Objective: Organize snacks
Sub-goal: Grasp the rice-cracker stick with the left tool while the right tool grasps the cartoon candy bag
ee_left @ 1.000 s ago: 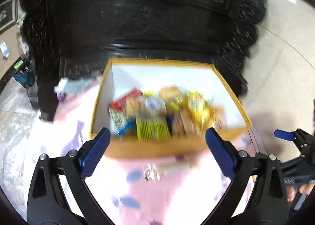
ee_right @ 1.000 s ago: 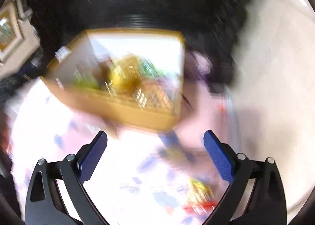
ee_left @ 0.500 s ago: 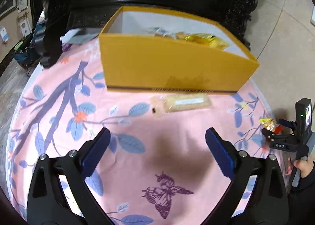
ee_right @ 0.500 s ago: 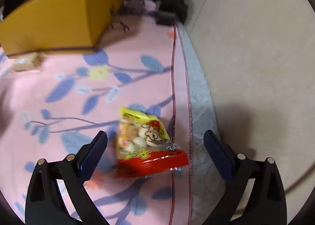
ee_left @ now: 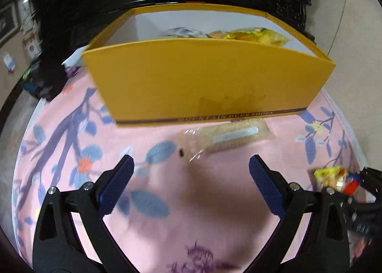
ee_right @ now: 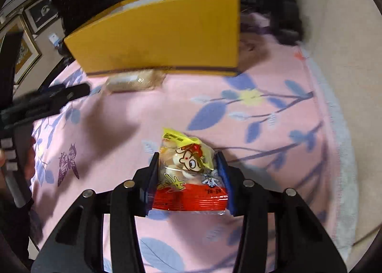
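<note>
right gripper [ee_right: 188, 177] closing its jaws on the cartoon snack bag [ee_right: 188, 172], left gripper [ee_left: 191, 182] hanging wide open and empty, clear wrapped snack [ee_left: 226, 136] lying just in front of the yellow box [ee_left: 207, 82], box contents mostly hidden behind its front wall

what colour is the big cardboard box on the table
The open cardboard box is mustard yellow outside, white inside; clearest in the left wrist view.

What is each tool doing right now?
Left tool: open, empty.
Right tool: jaws just closing, pads against the yellow-and-red snack packet.

Yellow box [ee_left: 210, 82] ahead; cloth [ee_left: 214, 201] clear
</note>
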A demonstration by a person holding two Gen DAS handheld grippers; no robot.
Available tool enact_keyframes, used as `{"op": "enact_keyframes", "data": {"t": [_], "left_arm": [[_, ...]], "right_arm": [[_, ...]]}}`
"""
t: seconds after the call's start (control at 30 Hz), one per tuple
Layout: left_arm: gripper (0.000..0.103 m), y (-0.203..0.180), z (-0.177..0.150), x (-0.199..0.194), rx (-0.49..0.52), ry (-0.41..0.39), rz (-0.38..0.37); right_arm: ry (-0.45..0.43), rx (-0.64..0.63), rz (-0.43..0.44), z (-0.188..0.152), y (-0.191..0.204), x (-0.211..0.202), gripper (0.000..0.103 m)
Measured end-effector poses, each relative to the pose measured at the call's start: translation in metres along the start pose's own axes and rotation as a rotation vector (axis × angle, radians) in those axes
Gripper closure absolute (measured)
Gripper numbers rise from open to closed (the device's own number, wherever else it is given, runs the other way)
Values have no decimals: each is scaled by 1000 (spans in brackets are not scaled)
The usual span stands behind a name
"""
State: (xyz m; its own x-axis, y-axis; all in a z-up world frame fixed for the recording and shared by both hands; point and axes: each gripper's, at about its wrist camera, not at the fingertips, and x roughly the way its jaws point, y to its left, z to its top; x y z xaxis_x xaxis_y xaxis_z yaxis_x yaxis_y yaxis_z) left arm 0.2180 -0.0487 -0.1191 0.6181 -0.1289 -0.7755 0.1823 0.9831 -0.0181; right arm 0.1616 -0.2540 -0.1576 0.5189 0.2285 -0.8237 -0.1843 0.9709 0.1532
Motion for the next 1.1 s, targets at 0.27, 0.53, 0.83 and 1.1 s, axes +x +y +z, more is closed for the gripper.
{"op": "enact_keyframes", "data": {"t": [0.27, 0.53, 0.83, 1.1], "left_arm": [[4, -35, 20, 52, 236, 56, -67], [30, -40, 25, 68, 250, 120, -140], [9, -73, 7, 54, 286, 129, -112], [38, -94, 21, 62, 302, 115, -188]], "right_arm": [[-5, 45, 50, -1, 3, 1, 56], [-5, 78, 47, -13, -9, -13, 56], [-5, 48, -15, -14, -10, -11, 56], [-11, 47, -21, -16, -12, -11, 56]]}}
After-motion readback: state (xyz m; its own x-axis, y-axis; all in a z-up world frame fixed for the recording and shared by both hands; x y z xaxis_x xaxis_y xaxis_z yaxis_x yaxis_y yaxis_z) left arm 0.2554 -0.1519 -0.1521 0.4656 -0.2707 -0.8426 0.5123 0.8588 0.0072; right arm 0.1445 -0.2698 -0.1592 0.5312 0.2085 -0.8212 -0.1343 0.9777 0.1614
